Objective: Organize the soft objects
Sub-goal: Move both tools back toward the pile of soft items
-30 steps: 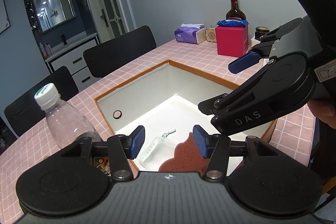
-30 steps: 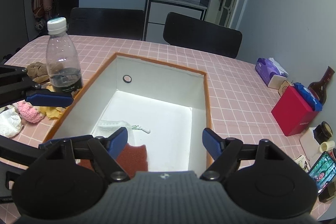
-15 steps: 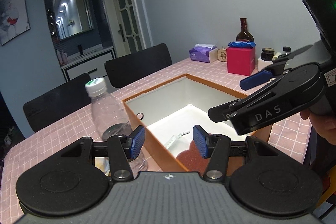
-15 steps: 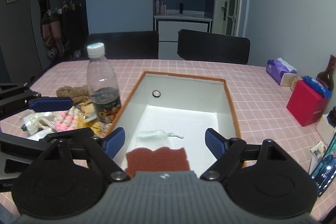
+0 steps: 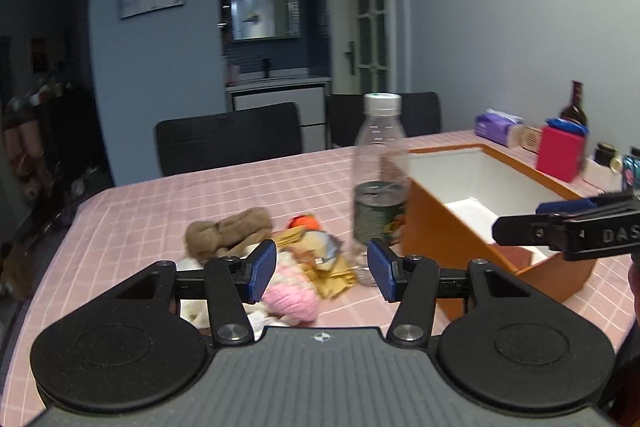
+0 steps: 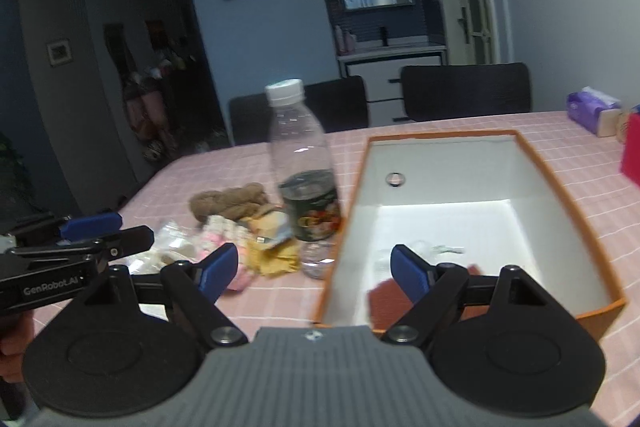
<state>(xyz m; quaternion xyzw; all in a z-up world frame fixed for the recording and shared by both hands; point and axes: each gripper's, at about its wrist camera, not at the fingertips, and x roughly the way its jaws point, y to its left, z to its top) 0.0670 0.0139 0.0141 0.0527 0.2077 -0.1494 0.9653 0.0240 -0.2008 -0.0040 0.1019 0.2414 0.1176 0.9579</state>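
On the pink tablecloth [image 5: 168,195], soft items [image 5: 248,231] lie in a pile beside the bottle [image 5: 376,179] and orange box [image 6: 560,179]. Left gripper [image 5: 322,265] hangs over the pile, jaws wide, empty. Right gripper [image 6: 314,269] faces the box's near wall, jaws wide, empty; a red-brown cloth [image 6: 384,301] lies inside the box.

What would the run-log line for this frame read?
left gripper: open, empty | right gripper: open, empty | soft pile: on table beside bottle | box: holds rust cloth

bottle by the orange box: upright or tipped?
Upright. The plastic bottle stands on the pink tablecloth with its white cap on top, beside the box.
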